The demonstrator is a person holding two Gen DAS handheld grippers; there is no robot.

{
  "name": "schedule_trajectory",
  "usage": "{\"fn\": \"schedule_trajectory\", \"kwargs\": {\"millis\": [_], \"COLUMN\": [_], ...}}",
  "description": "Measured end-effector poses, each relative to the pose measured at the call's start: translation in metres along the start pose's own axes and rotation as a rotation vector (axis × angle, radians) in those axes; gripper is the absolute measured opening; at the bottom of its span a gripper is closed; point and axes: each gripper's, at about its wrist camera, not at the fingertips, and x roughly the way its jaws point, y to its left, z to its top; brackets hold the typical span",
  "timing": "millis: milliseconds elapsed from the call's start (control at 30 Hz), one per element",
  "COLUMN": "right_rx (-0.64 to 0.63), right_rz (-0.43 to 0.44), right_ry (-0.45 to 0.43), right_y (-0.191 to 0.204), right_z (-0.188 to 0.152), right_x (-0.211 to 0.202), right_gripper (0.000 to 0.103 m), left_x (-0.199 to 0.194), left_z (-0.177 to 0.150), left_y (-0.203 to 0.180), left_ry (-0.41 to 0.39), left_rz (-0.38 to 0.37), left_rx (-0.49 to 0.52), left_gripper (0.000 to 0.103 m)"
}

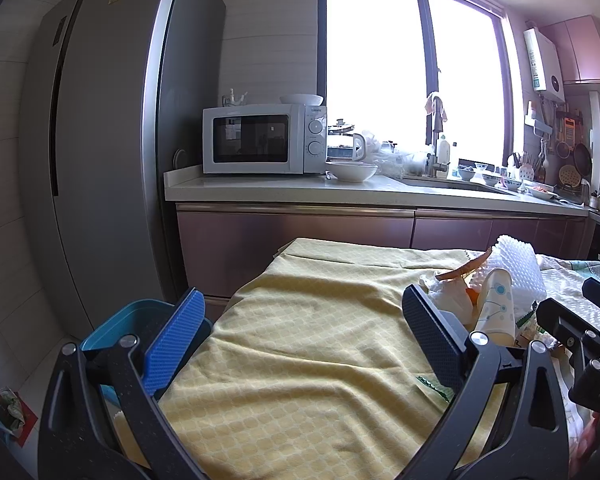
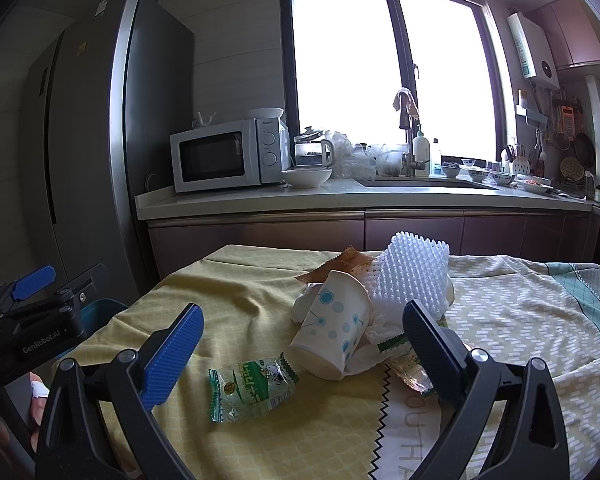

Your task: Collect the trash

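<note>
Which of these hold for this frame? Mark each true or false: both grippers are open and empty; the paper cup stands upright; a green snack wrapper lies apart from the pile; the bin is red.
1. Both grippers are open and empty. True: the left gripper and right gripper hold nothing.
2. The paper cup stands upright. False: it lies tipped on its side.
3. A green snack wrapper lies apart from the pile. True.
4. The bin is red. False: it is blue.

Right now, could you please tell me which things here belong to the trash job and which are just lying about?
For the job: paper cup, green wrapper, foam net, tissue, blue bin.
Just about: microwave, white bowl, kettle, soap bottle.
</note>
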Motion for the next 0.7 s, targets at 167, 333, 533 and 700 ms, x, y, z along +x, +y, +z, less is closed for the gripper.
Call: {"fn": "schedule_trajectory", "kwargs": {"millis": [167,333,533,700], "right_rx": [0.001,0.005,0.005,0.003], "right_rz": [-0.001,-0.006,-0.010,-0.014], "right_ry": [-0.001,-0.003,-0.007,-0.006], "right_y": [-0.002,-0.004,-0.006,-0.010], "right_z": [0.000,0.000,0.000,0.000], "right_x": [0.000,0.001,0.001,0.001], "right_gripper": [0.096,0.096,0.096,0.096], "left_x": [0.000,0.002,0.004,0.005], "left_z": [0.000,-0.001,-0.003,-0.005], "left_y": [-0.001,-0.003,-0.007,-0.012], "left_ry": [0.000,-0.002,-0.005,0.004], "left_rz": [-0.003,-0.012,-0.032,-0.067], "left_rx": [-0.001,-0.001,0.002,0.017], "left_gripper": [0.097,0.097,0.097,0.097]}}
